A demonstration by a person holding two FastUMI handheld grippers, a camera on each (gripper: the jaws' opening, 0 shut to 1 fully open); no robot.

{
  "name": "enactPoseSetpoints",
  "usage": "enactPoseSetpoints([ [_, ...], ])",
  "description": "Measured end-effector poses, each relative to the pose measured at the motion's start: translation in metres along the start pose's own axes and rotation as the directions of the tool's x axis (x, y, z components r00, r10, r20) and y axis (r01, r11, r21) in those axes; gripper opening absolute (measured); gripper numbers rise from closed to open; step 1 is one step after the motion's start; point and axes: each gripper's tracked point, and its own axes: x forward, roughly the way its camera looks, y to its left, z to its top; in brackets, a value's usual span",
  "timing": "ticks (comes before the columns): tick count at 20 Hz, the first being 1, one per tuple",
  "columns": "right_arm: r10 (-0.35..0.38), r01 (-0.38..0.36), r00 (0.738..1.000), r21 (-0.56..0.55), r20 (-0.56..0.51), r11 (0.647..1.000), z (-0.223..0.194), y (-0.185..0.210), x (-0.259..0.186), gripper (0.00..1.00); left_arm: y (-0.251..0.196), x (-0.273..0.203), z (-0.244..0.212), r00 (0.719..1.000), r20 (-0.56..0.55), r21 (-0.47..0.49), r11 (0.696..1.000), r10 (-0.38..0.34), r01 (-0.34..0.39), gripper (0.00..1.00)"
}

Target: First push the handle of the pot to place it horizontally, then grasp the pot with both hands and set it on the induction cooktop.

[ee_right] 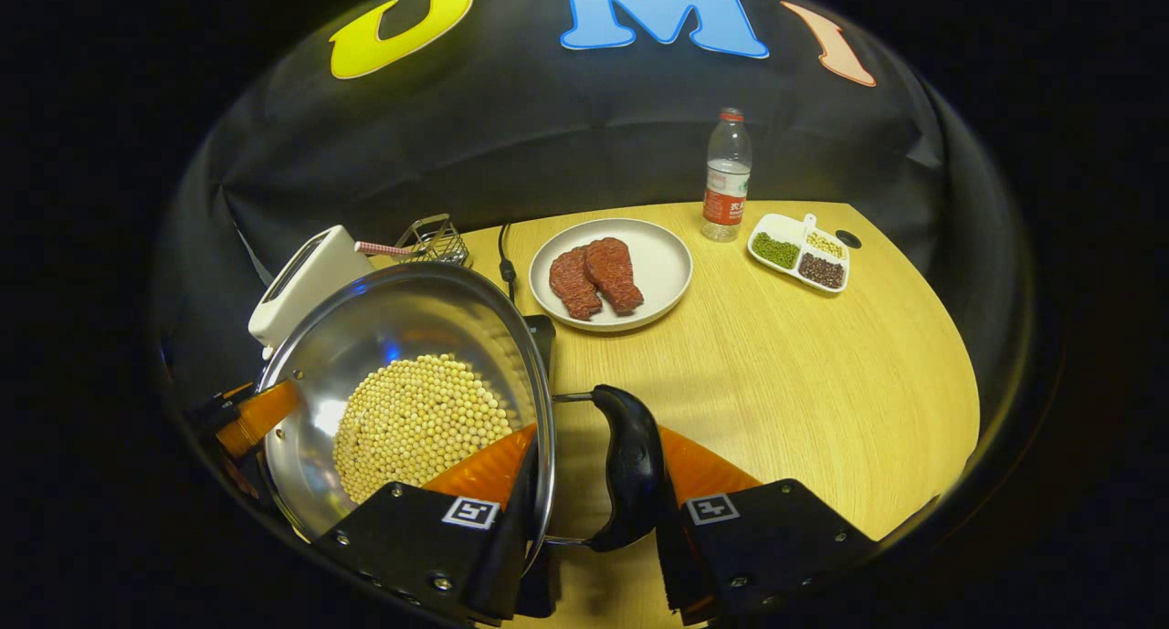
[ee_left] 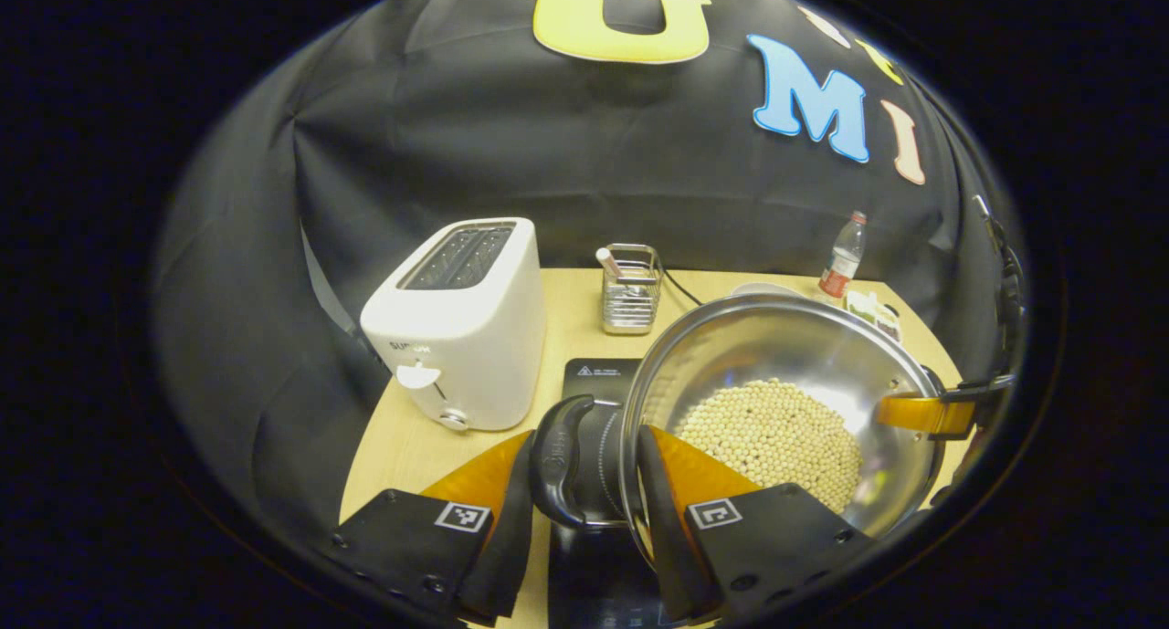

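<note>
Above cooktop [ee_left: 598, 378], both tongs [ee_left: 584, 483] [ee_right: 594, 501] grip pot [ee_left: 785, 382] handles, level

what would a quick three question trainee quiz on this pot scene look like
1. True or false: the round steel pot holds pale yellow beans.
2. Which item sits on the round white plate? A) bread slices B) two reddish-brown meat pieces C) green beans
3. Fill in: each gripper straddles the pot's rim by one black ____ handle.

Key
1. True.
2. B.
3. Loop: the left gripper has one black loop handle between its fingers, the right gripper the other. Whether the fingers press on anything is unclear.
</note>
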Motion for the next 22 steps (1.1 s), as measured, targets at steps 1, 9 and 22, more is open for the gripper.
enactPoseSetpoints([
  [1, 0.001, -0.001, 1.0, 0.003, -0.005, 1.0, -0.001, 0.003, 0.004, 0.59, 0.003, 0.003, -0.001, 1.0, -0.003, 0.0, 1.0, 0.001, -0.001, 0.61],
  [9, -0.009, 0.009, 1.0, 0.007, -0.013, 1.0, -0.002, 0.02, 0.023, 0.6, 0.02, 0.028, -0.004, 1.0, -0.014, -0.004, 1.0, -0.008, 0.008, 0.61],
  [22, -0.027, 0.027, 1.0, 0.043, -0.007, 0.999, -0.004, 0.024, 0.038, 0.6, 0.026, 0.045, -0.009, 0.999, 0.027, 0.017, 0.999, -0.043, 0.043, 0.62],
])
